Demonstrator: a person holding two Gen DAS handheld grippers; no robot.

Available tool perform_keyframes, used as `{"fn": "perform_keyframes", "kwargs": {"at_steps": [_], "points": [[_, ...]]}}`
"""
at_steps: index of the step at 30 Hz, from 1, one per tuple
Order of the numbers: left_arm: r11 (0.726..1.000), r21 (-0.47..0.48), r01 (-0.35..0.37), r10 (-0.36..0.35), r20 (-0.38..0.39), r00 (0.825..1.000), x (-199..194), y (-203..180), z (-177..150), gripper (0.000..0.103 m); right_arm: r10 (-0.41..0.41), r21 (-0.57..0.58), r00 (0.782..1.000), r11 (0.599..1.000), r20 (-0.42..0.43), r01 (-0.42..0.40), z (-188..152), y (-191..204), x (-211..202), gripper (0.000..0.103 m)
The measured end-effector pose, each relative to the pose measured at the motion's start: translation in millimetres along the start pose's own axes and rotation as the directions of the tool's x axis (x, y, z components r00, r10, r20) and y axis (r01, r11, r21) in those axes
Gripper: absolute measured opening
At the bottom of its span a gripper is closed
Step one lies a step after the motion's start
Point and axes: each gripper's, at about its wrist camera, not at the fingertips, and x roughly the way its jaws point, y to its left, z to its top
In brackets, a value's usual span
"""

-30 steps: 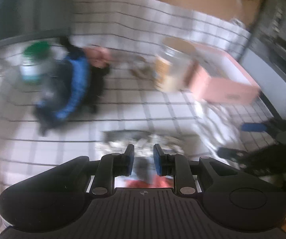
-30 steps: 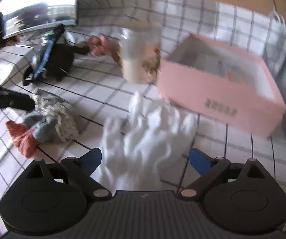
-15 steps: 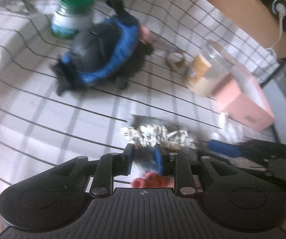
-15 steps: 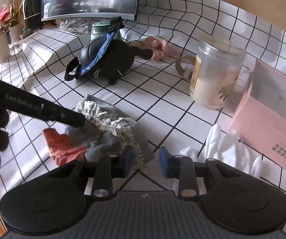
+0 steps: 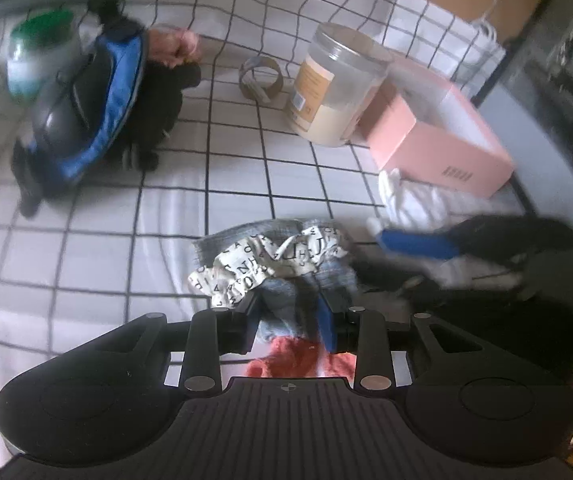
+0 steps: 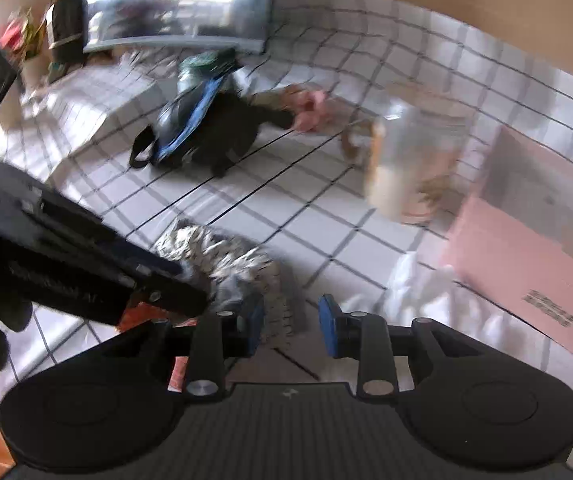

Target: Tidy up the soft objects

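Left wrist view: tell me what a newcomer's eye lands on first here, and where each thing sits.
The crumpled pile of cloths, letter-printed fabric over grey and orange pieces, lies in the middle foreground with the left gripper closed on its near edge. To the right, an open pink box stands beside a clear jar, white gloves in front of the box. A blue and black bag lies far left on the checked tablecloth.

Blurred jar (image 6: 414, 160), box (image 6: 534, 256) edge-cropped
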Motion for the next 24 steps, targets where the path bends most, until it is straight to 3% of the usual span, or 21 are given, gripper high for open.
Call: {"fn": "perform_keyframes", "kwargs": {"at_steps": [2,4,6,10,15,17,19,21,24], "points": [[1.000,0.020,-0.022,0.022,-0.001,1.000,0,-4,-1,0.034,-0.038,0.033,0.999,0.999,0.019,0.037,-1,-12,-12,0.049],[0.999,0.031,-0.036,0.036,0.000,0.999,0,-9,-2,0.034,-0.087,0.052,0.995,0.995,0.041,0.084,-4,-21,-23,0.069],[0.998,0.035,-0.042,0.042,0.001,0.999,2,-11,-2,0.034,-0.141,0.071,0.989,0.988,0.051,0.137,-10,-30,-33,0.076],[0.997,0.056,-0.045,0.045,0.003,0.999,6,-21,-2,0.035,-0.191,0.150,0.982,0.970,0.001,0.189,-32,-50,-40,0.080],[0.991,0.121,-0.062,0.061,0.011,0.998,10,-39,-5,0.035,-0.186,0.273,0.980,0.941,-0.077,0.200,-59,-71,-37,0.081],[0.991,0.126,-0.052,0.052,0.005,0.999,11,-42,-5,0.035,-0.172,0.307,0.982,0.933,-0.081,0.188,-65,-75,-38,0.086],[0.996,0.089,0.005,-0.005,-0.008,1.000,11,-38,-4,0.035,-0.172,0.315,0.983,0.931,-0.069,0.186,-70,-75,-38,0.091],[0.997,-0.006,0.076,-0.076,-0.009,0.997,11,-26,-2,0.035,-0.177,0.298,0.982,0.936,-0.058,0.187,-72,-72,-37,0.093],[0.986,-0.125,0.110,-0.109,0.011,0.994,8,-12,0,0.034,-0.188,0.272,0.981,0.942,-0.052,0.195,-75,-66,-34,0.098]]}}
